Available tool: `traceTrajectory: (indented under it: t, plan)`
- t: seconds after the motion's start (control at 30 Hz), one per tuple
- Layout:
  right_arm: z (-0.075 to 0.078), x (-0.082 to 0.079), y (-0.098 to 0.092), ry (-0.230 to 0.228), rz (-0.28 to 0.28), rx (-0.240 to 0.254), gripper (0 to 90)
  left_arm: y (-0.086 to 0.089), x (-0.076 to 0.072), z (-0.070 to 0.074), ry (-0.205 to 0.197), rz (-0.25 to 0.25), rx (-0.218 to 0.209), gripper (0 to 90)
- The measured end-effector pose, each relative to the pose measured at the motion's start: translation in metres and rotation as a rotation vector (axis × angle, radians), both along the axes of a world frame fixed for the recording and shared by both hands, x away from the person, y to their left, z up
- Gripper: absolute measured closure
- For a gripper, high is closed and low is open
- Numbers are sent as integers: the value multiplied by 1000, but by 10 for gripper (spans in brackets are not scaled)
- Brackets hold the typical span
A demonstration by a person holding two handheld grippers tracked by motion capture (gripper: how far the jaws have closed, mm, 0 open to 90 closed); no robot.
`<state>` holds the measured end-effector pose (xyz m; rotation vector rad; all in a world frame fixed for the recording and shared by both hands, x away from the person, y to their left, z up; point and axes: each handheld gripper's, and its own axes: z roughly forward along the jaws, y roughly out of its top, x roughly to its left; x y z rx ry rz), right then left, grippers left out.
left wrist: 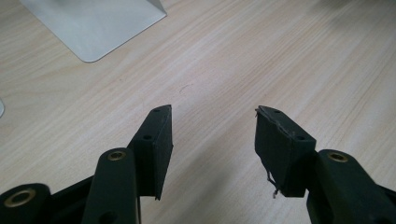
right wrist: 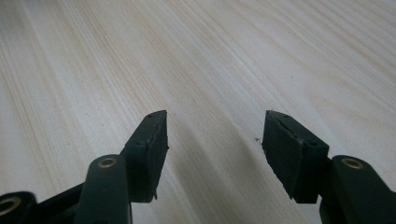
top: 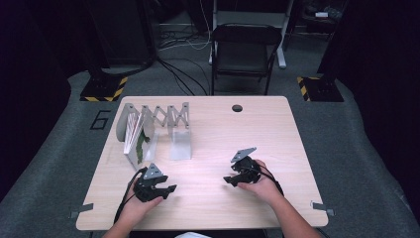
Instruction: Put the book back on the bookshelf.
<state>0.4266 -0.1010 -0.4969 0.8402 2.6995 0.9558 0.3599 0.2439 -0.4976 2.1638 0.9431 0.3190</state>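
My left gripper (top: 168, 189) rests low over the near left of the wooden table (top: 277, 129), held in a hand. In the left gripper view its jaws stand apart (left wrist: 213, 109) with only bare wood between them. My right gripper (top: 229, 181) sits a little right of the middle, also held by a hand, pointing left. Its jaws are open (right wrist: 215, 113) over bare tabletop with nothing between them. A grey accordion-style metal rack (top: 157, 115) stands at the back left. White flat pieces (top: 134, 134), one with a green pattern, lean in its left slots.
A grey upright divider (top: 181, 144) of the rack reaches toward the table's middle; its foot (left wrist: 93, 23) lies just ahead of the left gripper. A round cable hole (top: 237, 108) is at the far edge. A black folding chair (top: 245, 49) stands behind the table.
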Motion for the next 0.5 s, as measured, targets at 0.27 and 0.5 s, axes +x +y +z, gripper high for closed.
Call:
traceTrajectory:
  t: [0.27,0.5]
  plan:
    - [-1,-3,-5,-4,-16,-5,402,-2,6,-5,30,-8,3,449]
    - [0,-5,-9,-4,-39,-5,402,-6,-7,17,-122,7,-23,448]
